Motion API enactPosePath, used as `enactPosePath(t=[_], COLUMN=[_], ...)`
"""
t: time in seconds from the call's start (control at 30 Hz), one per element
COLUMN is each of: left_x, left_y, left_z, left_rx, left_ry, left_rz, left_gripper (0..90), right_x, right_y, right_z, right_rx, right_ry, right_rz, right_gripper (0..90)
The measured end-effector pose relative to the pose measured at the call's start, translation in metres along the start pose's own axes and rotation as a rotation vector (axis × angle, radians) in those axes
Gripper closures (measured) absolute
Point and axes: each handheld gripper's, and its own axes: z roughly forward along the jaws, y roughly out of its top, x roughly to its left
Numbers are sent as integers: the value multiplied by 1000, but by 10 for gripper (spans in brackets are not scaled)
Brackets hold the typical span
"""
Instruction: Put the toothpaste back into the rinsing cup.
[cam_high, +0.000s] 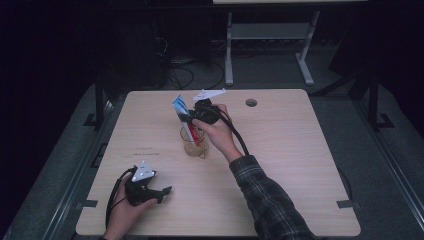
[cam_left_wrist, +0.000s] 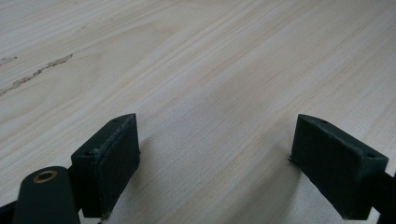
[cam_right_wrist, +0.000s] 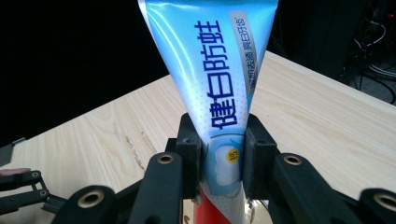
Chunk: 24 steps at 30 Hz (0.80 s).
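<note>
Room: dark all round, with a desk frame and loose cables on the floor beyond; the light falls on the work surface alone.
Table (cam_high: 280, 150): pale wood-grain top, with a round cable hole (cam_high: 251, 102) near the far edge and faint scuff marks left of centre.
Glass cup (cam_high: 193, 145): clear, upright near the middle of the table, directly under the right hand; it looks like the holder meant for the tube.
Toothpaste tube (cam_right_wrist: 215, 79): blue and white with a red end at the bottom and Chinese lettering down its face; it stands nearly upright, crimped end up and tipped a little to the left in the high view, red end inside the cup's mouth. Whether that end touches the bottom I cannot tell.
Right gripper (cam_right_wrist: 219, 161): jaws clamped on the tube's lower body from both sides, just above the red part; gripping low probably keeps the soft tube from flopping and steers its end into the cup.
Right hand (cam_high: 220, 134): wrapped round the gripper body above and just behind the cup, plaid sleeve trailing toward the near edge.
Left gripper (cam_left_wrist: 215, 163): jaws spread wide with bare wood between them, holding nothing; it sits low at the near-left part of the table, well apart from the cup, apparently parked out of the way.
</note>
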Motion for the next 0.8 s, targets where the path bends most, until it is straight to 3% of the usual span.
enactPosePath(t=[0.8], left_x=[0], left_y=[0], left_z=[0], left_rx=[2], left_ry=[1], left_rz=[0], left_gripper=[142], right_x=[-4], right_y=[-13], right_z=[1], right_rx=[28], right_ry=[-11], right_rz=[1], right_gripper=[706])
